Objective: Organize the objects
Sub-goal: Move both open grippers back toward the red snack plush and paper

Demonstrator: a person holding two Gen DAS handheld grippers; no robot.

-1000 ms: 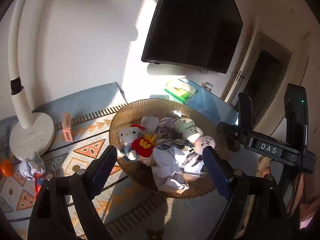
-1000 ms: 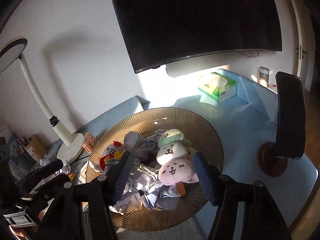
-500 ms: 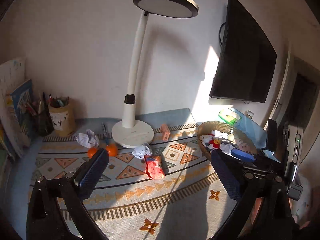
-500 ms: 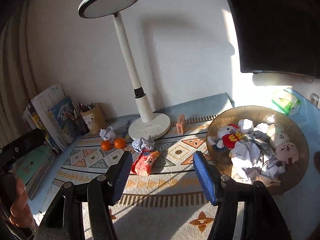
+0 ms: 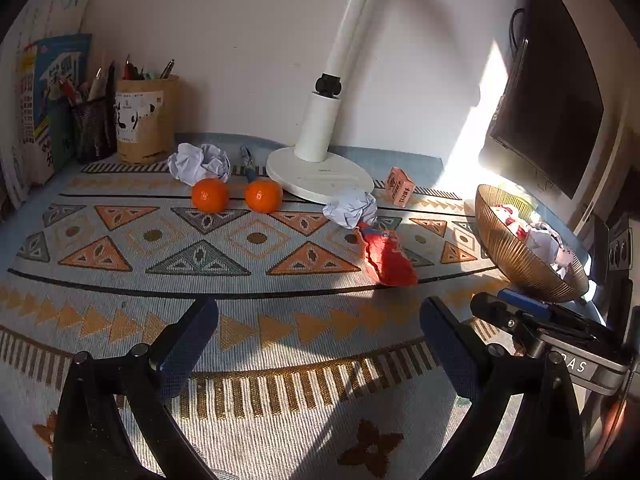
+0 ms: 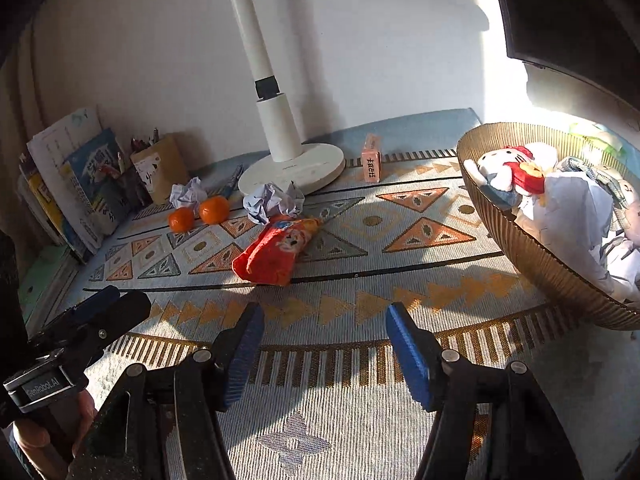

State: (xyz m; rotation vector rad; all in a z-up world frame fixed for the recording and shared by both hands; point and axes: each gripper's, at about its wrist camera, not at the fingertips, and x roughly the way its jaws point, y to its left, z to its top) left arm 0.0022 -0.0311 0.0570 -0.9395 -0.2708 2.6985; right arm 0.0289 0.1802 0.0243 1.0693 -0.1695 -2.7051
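Observation:
A red snack bag (image 5: 386,258) (image 6: 276,249) lies on the patterned mat. Behind it are a crumpled paper ball (image 5: 351,209) (image 6: 270,203), two oranges (image 5: 210,195) (image 5: 263,195) (image 6: 214,209), a second paper ball (image 5: 199,163) (image 6: 186,195) and a pink eraser box (image 5: 399,186) (image 6: 371,158). A golden basket (image 5: 516,256) (image 6: 532,256) at the right holds plush toys and paper. My left gripper (image 5: 318,344) is open and empty over the mat's near side. My right gripper (image 6: 324,344) is open and empty, in front of the snack bag.
A white lamp base (image 5: 320,174) (image 6: 294,168) stands at the back. A pen holder (image 5: 146,120) (image 6: 158,170) and books (image 5: 44,100) (image 6: 72,184) stand at the left. A dark monitor (image 5: 548,100) hangs at the right.
Both grippers have left the basket, swung left and dropped low over the mat, closer to the snack bag and oranges. Both stay open and empty.

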